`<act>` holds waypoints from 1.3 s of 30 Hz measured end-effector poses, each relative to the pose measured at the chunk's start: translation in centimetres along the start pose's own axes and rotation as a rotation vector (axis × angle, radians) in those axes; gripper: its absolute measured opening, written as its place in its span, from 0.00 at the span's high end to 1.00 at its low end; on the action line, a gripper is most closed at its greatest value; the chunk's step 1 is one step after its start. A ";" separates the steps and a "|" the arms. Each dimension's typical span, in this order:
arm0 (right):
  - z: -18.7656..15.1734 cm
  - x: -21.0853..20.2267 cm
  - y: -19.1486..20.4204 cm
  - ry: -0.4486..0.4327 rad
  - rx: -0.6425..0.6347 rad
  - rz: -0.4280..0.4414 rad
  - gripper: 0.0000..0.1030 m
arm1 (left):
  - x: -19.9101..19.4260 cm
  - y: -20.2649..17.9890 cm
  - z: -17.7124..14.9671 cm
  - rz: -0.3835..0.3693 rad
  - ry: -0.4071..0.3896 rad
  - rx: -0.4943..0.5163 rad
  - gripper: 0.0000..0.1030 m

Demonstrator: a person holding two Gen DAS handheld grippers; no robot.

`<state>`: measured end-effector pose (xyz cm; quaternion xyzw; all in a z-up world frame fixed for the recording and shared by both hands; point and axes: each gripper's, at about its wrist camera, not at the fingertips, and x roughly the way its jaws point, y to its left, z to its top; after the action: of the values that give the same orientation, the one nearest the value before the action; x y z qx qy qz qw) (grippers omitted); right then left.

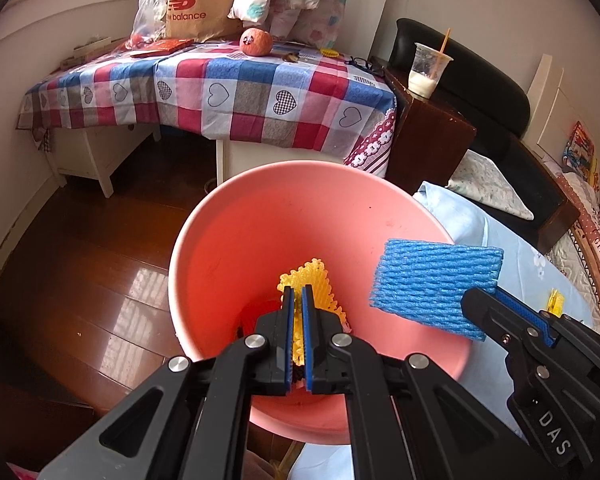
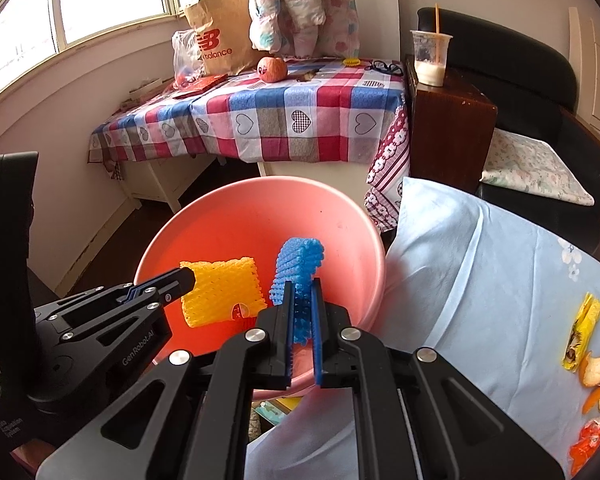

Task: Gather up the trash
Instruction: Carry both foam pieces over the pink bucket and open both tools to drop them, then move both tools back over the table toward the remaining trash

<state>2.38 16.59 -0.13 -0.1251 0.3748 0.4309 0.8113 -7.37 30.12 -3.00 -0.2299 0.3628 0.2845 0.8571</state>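
Right now the pink bin (image 1: 236, 240) is the biggest thing ahead of me, its mouth open under both my claws, with the wood floor (image 1: 80, 264) off to my left and the pale blue pillow (image 2: 480, 264) touching its rim on my right. Beyond the bin stands the checked table (image 2: 260, 120), carrying a paper bag (image 2: 220, 40) and an apple (image 2: 273, 69); a cup (image 2: 430, 58) with a straw sits on the dark cabinet further right.

My left claw (image 1: 297, 292) is clenched on the yellow net (image 1: 318, 284), a foam fruit sleeve. From the right wrist view the net's flat face shows, hanging inside the bin's mouth with its long axis running sideways, away from my fingertips toward my right claw. From my own left camera I see it edge-on, poking up and forward past the pads.

My right claw (image 2: 301, 286) is clenched on the blue net (image 2: 298, 270), pinched near one end. Its long axis rises up and forward out of the jaws, over the bin's right side. From the left view its broad face reaches leftward from the claw, over the rim.

Smallest, well to my right on the pillow, lie a yellow wrapper (image 2: 582, 330) and orange peel (image 2: 596, 374).
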 end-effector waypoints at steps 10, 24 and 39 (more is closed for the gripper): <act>-0.3 0.9 -0.3 0.042 0.035 0.041 0.71 | 0.0 0.2 -0.1 0.020 0.002 -0.007 0.68; -1.0 -1.3 -1.6 -0.001 0.060 0.026 0.70 | -1.0 -0.9 -0.3 0.012 -0.008 0.018 0.66; -3.2 -6.2 -6.1 -0.065 0.139 -0.038 0.70 | -4.1 -6.5 -1.2 -0.059 -0.037 0.118 0.66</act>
<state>3.40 7.48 1.38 -0.0614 0.3748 0.3923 0.8378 -6.08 23.30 0.56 -0.1843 0.3559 0.2412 0.8838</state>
